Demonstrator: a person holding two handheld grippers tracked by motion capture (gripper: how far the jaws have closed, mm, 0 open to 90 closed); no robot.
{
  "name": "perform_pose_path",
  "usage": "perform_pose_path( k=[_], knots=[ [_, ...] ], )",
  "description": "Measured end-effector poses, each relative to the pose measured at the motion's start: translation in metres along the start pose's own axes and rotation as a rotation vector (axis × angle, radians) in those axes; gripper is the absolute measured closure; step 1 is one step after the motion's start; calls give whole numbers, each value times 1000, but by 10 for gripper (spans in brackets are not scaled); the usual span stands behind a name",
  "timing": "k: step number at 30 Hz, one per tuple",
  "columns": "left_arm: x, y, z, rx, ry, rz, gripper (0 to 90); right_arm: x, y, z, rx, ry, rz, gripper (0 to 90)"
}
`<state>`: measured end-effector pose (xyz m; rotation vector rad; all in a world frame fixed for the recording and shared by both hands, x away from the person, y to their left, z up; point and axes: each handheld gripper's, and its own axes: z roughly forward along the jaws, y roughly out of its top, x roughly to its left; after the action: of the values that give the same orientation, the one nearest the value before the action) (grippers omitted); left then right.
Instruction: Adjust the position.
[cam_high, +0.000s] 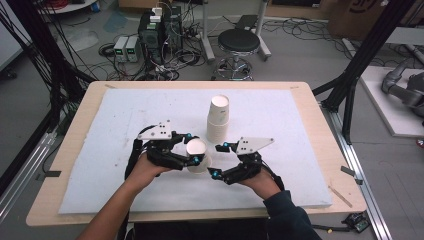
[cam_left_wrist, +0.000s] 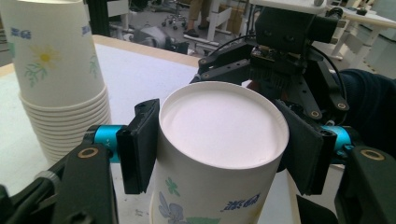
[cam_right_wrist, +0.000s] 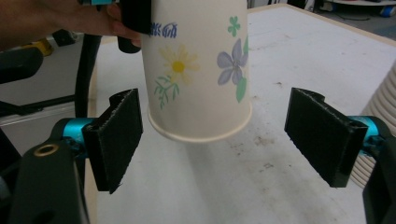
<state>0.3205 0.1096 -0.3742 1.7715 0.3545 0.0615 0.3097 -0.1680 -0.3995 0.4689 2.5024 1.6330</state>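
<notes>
Nearest the person, the left gripper (cam_high: 191, 148) has its fingers (cam_left_wrist: 138, 144) clenched on an upside-down paper cup (cam_high: 196, 155), gripping near its closed base and holding it clear of the table (cam_high: 90, 150). Just beside it, the right gripper (cam_high: 218, 160) waits spread wide around the rim. The cup looks light and thin-walled, easily crushed; the stiffer base or rolled rim is the best hold. Beyond stands the cup stack (cam_high: 218, 120).

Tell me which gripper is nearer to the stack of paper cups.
Right. The right gripper sits open just below the stack of paper cups; the left gripper, shut on a single cup, is slightly farther left.
</notes>
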Motion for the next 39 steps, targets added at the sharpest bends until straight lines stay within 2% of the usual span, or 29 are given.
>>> perform_pose_path(
  k=[13, 14, 20, 23, 25, 29, 32, 33, 34, 35, 36, 39],
  knots=[
    [-4, 1, 8, -14, -51, -9, 349, 5, 2, 11, 1, 34, -13, 194],
    [-6, 1, 11, -23, -69, -20, 349, 6, 2, 13, -2, 47, -6, 194],
    [-8, 2, 14, -42, -102, -26, 350, 7, 1, 17, -6, 63, -11, 197],
    [-6, 2, 14, -43, -101, -27, 350, 5, -1, 18, -12, 74, 3, 202],
    [-6, 2, 14, -49, -101, -34, 350, 4, -1, 18, -18, 84, 4, 251],
    [-6, 2, 14, -49, -101, -32, 352, 3, -1, 17, -21, 96, 0, 287],
    [-6, 2, 13, -32, -93, -10, 347, 3, -1, 16, -8, 95, -21, 333],
    [-6, 2, 13, -32, -93, -10, 320, 3, -1, 16, -8, 95, -21, 333],
    [-7, 3, 13, -23, -66, 4, 320, 3, -1, 16, -2, 96, -19, 337],
    [-7, 3, 13, -5, -46, 1, 157, 3, -1, 17, 17, 103, -18, 343],
    [-6, 5, 10, 23, -29, 7, 149, 3, -1, 17, 27, 102, -23, 344],
    [-6, 5, 6, 39, -18, 9, 149, 3, -1, 17, 57, 95, -28, 347]
  ],
)
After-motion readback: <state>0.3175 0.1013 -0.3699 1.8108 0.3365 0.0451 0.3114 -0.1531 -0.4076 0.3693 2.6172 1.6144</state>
